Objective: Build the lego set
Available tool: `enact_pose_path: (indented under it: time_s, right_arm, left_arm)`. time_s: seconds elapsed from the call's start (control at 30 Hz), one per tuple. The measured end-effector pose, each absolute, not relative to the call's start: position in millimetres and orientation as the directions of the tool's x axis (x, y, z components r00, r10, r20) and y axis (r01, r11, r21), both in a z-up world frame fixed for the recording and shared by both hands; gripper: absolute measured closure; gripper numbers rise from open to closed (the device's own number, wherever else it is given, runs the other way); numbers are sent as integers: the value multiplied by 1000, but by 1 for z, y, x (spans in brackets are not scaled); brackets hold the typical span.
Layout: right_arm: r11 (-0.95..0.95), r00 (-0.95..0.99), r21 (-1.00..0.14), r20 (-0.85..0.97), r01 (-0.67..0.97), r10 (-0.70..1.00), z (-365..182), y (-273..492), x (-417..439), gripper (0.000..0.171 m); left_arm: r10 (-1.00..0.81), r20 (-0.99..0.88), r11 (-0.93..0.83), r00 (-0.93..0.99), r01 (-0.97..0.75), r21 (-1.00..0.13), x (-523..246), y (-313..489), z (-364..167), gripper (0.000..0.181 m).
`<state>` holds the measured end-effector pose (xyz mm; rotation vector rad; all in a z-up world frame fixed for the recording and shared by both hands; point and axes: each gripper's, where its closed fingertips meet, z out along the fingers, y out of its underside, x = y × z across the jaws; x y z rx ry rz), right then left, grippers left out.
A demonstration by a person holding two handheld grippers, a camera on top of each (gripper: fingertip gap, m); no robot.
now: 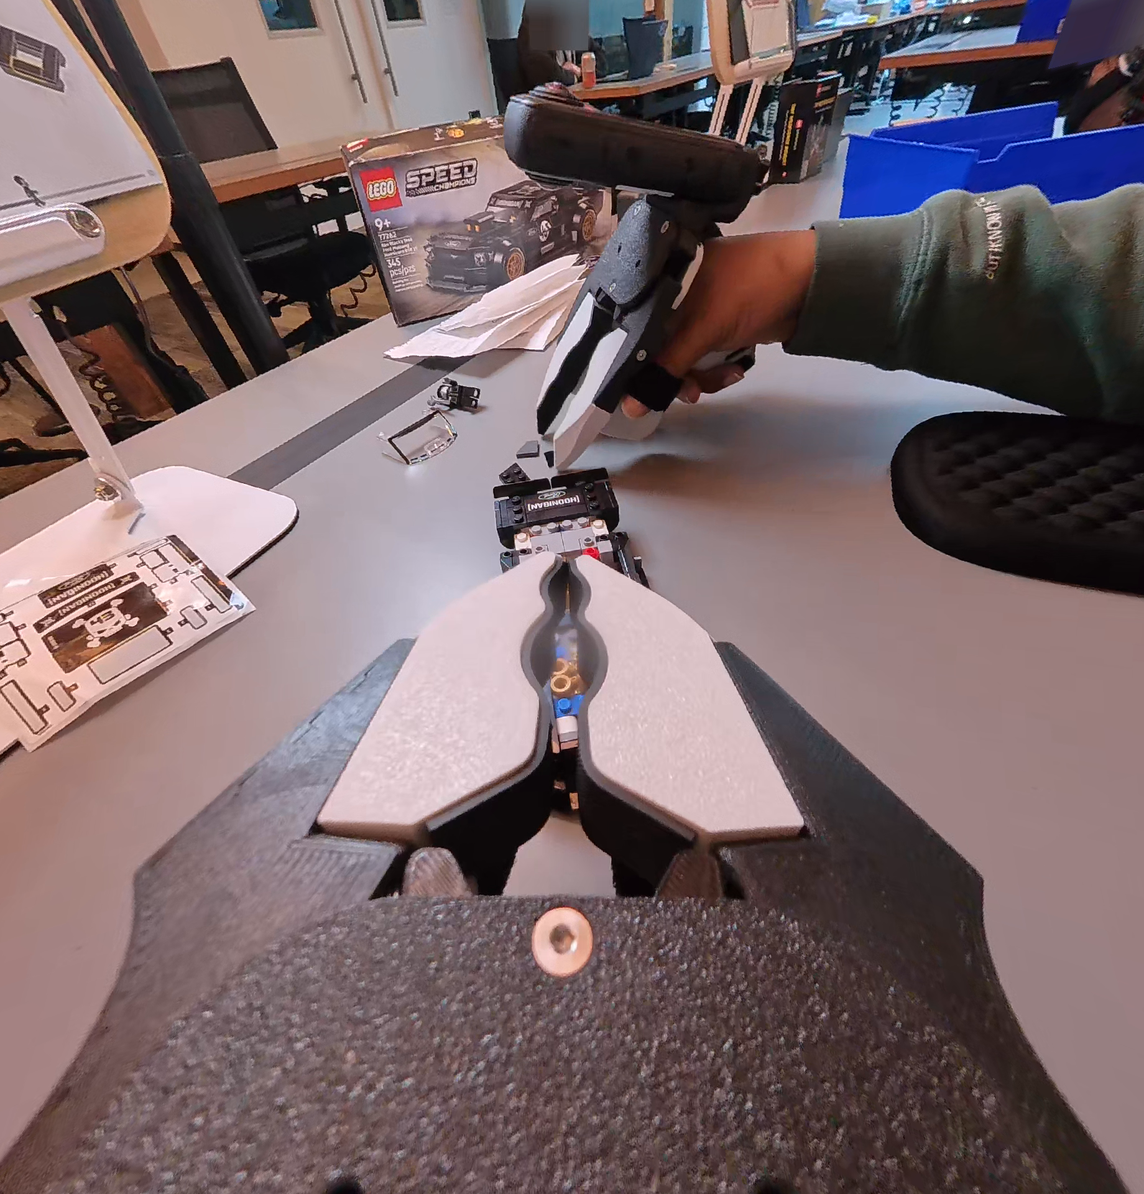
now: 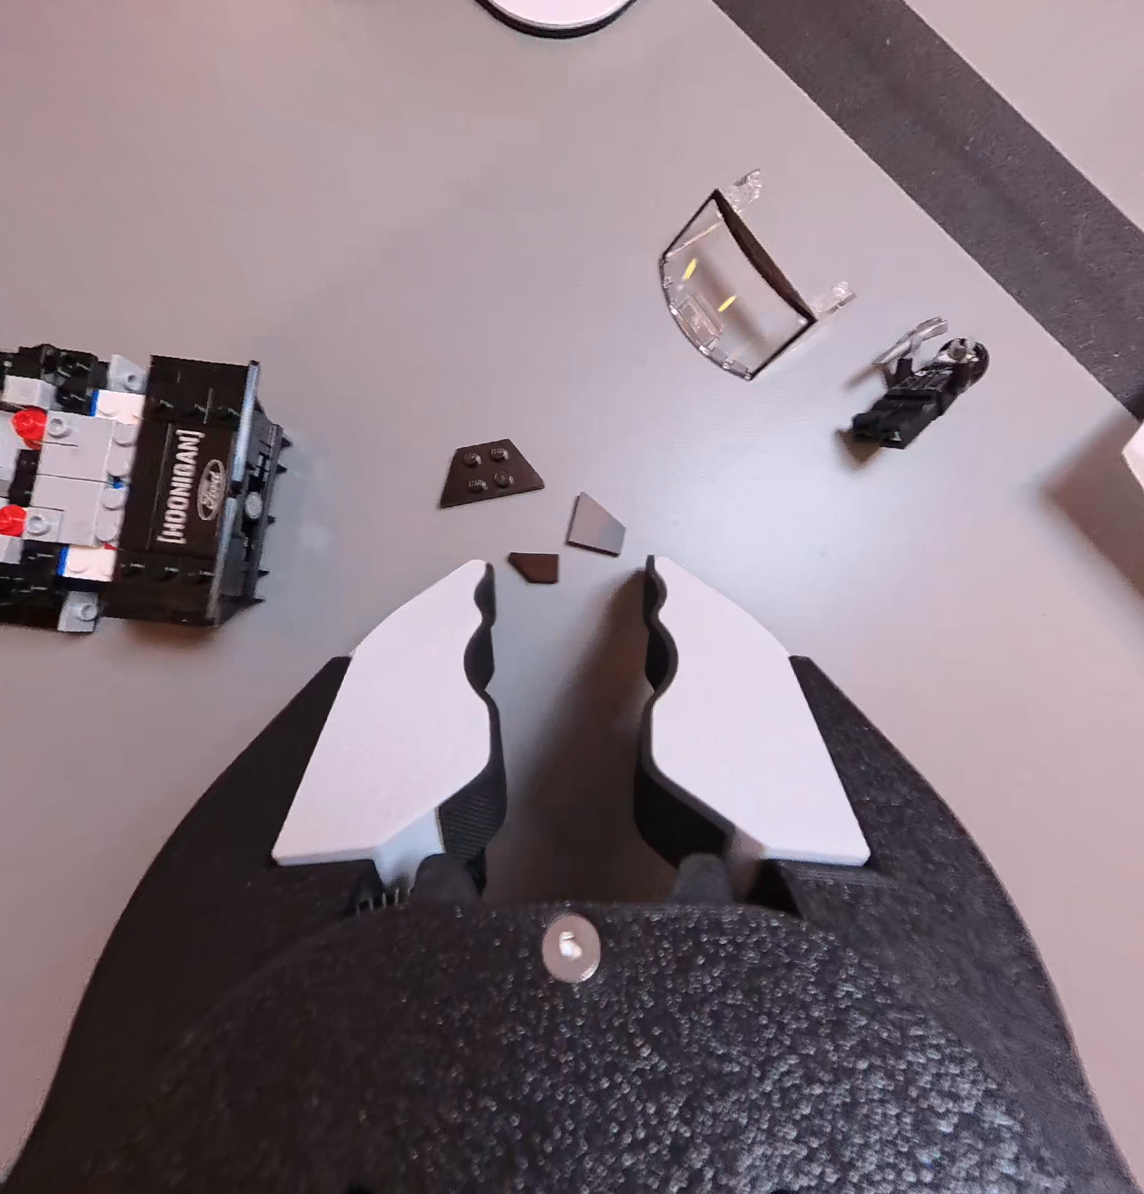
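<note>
The partly built black lego car lies on the grey table. My left gripper is shut on the lego car's middle, and blue and gold parts show through the gap between its fingers. The car's rear also shows in the right wrist view. My right gripper is open and empty, pointing down just above the table; it also shows in the left wrist view. A small black tile lies between its fingertips. A grey tile and a black wedge plate lie just beyond.
A clear windscreen piece and a small black assembly lie farther out. The set's box, paper bags, a sticker sheet, a white stand base and a black padded rest surround the work area. The gap from one gripper's tips to the other's is roughly 25 cm.
</note>
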<state>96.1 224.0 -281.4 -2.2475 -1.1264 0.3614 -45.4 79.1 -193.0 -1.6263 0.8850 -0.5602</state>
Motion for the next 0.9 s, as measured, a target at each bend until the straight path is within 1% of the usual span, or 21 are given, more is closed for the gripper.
enact_pose_path:
  time_s: [0.07, 0.13, 0.2, 0.33, 0.43, 0.5, 0.57, 0.63, 0.77, 0.9]
  right_arm:
    - [-458, 601, -638, 9, 619, 799, -279, 221, 88, 125]
    - [-460, 612, -625, 36, 631, 790, -280, 222, 85, 126]
    - [-468, 629, -602, 73, 647, 774, -281, 227, 89, 131]
    - [-495, 648, -607, 46, 623, 760, -281, 232, 98, 134]
    - [-501, 670, -621, 54, 603, 740, -281, 239, 110, 140]
    - [-506, 694, -635, 67, 583, 717, -281, 246, 117, 148]
    - [-512, 721, -646, 87, 566, 688, -281, 253, 124, 152]
    - [-510, 740, -654, 114, 559, 663, -280, 259, 131, 151]
    - [-479, 726, -704, 75, 524, 684, -267, 249, 121, 147]
    - [-446, 656, -678, 71, 584, 751, -268, 227, 114, 146]
  left_arm:
    - [-795, -96, -73, 599, -252, -965, -45, 79, -194, 181]
    - [-797, -95, -75, 596, -254, -964, -44, 78, -195, 181]
    - [-798, -101, -71, 595, -259, -963, -44, 78, -195, 181]
    - [-795, -115, -59, 595, -265, -963, -45, 77, -192, 181]
    - [-797, -111, -58, 594, -259, -964, -44, 77, -191, 181]
    - [-801, -112, -58, 589, -262, -963, -43, 76, -192, 181]
    - [-802, -119, -55, 585, -271, -961, -42, 76, -193, 181]
    - [-802, -125, -51, 584, -275, -960, -42, 75, -193, 181]
    - [-798, -121, -53, 591, -268, -962, -43, 77, -193, 181]
    - [-799, -123, -51, 589, -270, -962, -43, 76, -192, 181]
